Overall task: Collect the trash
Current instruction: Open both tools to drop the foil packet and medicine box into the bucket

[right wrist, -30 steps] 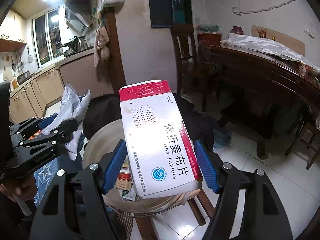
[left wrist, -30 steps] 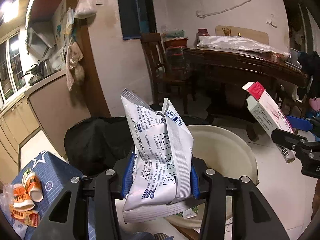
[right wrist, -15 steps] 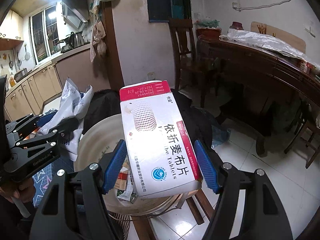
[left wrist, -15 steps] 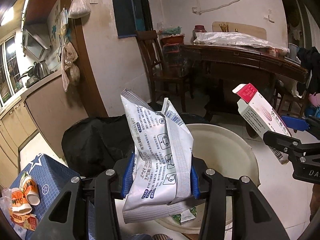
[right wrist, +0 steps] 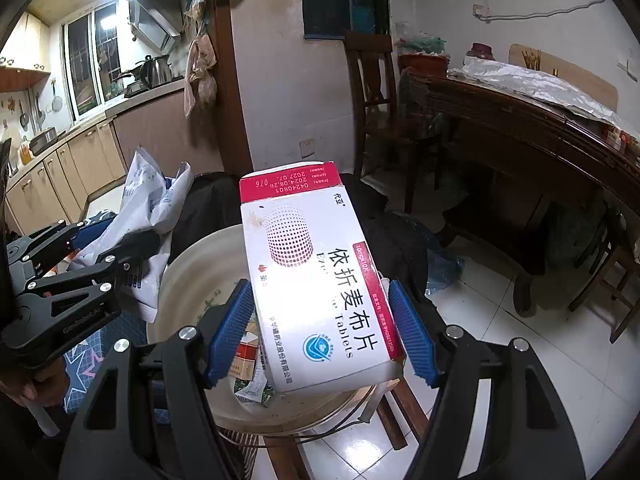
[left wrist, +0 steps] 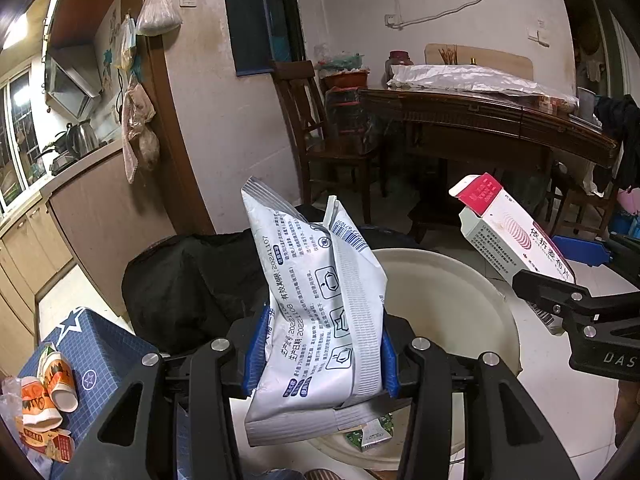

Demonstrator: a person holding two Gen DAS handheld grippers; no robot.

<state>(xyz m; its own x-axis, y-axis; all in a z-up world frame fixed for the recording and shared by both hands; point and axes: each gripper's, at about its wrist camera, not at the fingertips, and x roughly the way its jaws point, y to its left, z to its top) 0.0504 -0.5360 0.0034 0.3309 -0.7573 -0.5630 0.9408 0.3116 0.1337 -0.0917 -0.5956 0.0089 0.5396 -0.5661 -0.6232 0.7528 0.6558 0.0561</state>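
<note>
The white foil packet (left wrist: 320,312) stands upright, clamped between the blue pads of the left gripper (left wrist: 320,348), in front of the cream basin (left wrist: 448,300). At 3 o'clock from it, the right gripper (right wrist: 324,324) grasps a red-and-white tablet box (right wrist: 316,276) above the same basin, where a few scraps lie. At 8 o'clock, crushed paper cups (left wrist: 44,392) rest on a blue box (left wrist: 100,356).
</note>
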